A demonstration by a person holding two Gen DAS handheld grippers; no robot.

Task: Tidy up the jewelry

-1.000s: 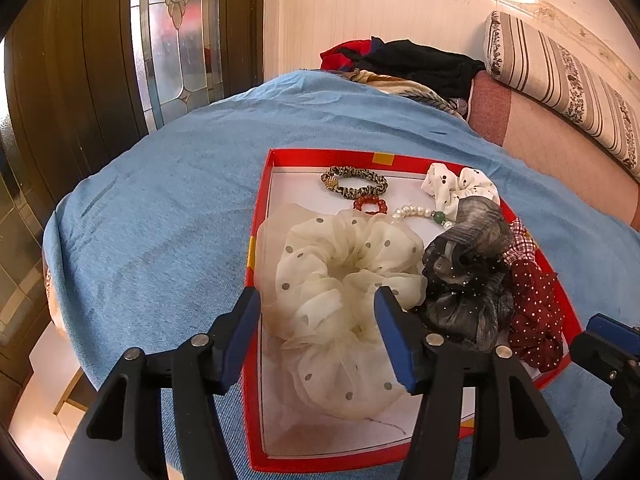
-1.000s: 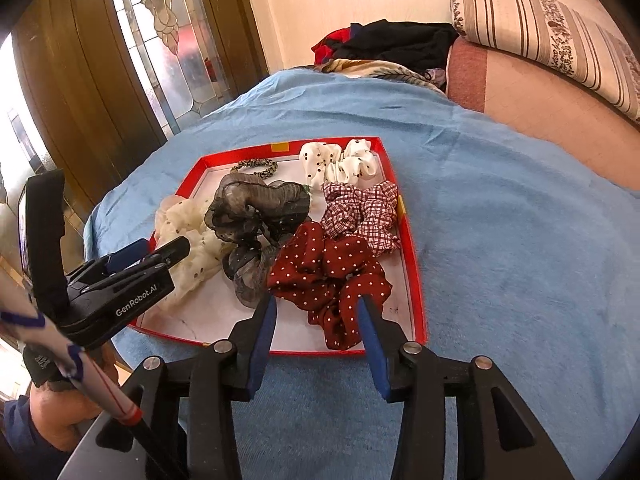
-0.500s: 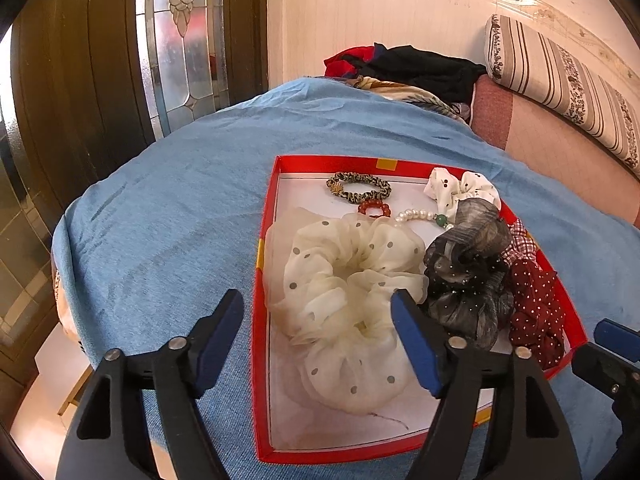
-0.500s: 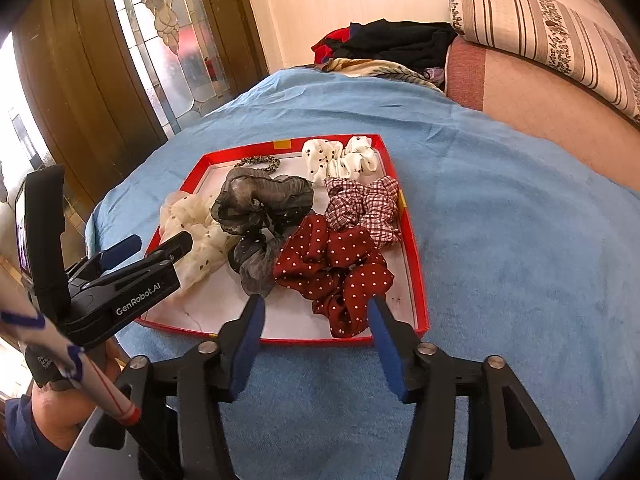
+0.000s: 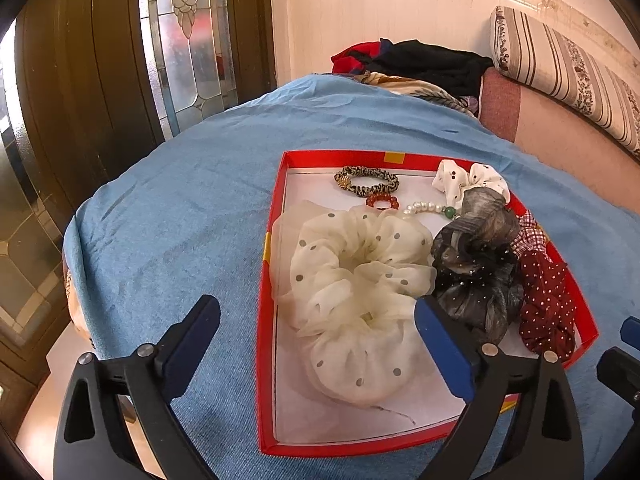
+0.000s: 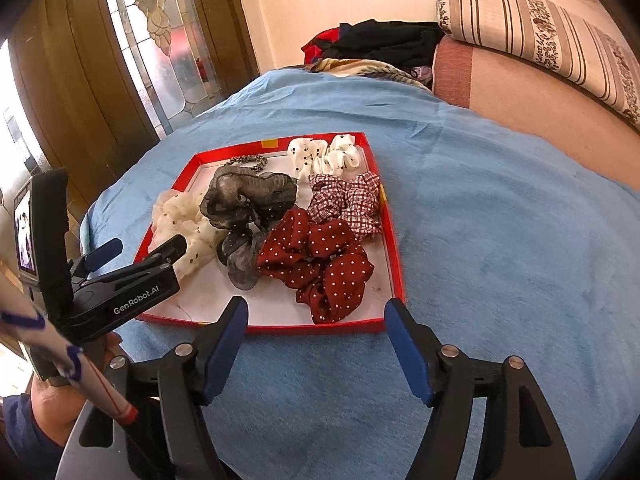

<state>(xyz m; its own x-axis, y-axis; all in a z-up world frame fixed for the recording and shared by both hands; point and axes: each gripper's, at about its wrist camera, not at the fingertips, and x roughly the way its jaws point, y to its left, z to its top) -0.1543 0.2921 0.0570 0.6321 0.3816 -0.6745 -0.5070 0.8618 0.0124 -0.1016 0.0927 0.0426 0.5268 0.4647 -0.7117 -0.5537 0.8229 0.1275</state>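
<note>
**Both grippers wide apart over the red tray of scrunchies**

Left wrist view: the left gripper (image 5: 316,320) fills the bottom of the frame, its blue-padded jaws spread wide and holding nothing. The red tray (image 5: 269,280) lies on a blue blanket (image 5: 180,208) right of centre. Between the jaws sits the cream dotted scrunchie (image 5: 352,280), touching the grey sheer scrunchie (image 5: 476,264) to its right. At the tray's right edge is the dark red dotted scrunchie (image 5: 546,300). Toward the upper part of the tray lie a leopard-print hair tie (image 5: 366,185), a small red bead ring (image 5: 382,201), a pearl bracelet (image 5: 428,210) and a white dotted scrunchie (image 5: 468,180).

Right wrist view: the right gripper (image 6: 316,344) sits at the bottom centre, jaws spread and empty, just short of the tray's near rim (image 6: 320,327). The dark red scrunchie (image 6: 320,264) lies directly above it in the frame, with a checked scrunchie (image 6: 348,204) behind. The left gripper (image 6: 136,256) reaches in from the left, its tips over the cream scrunchie (image 6: 180,216).
</note>
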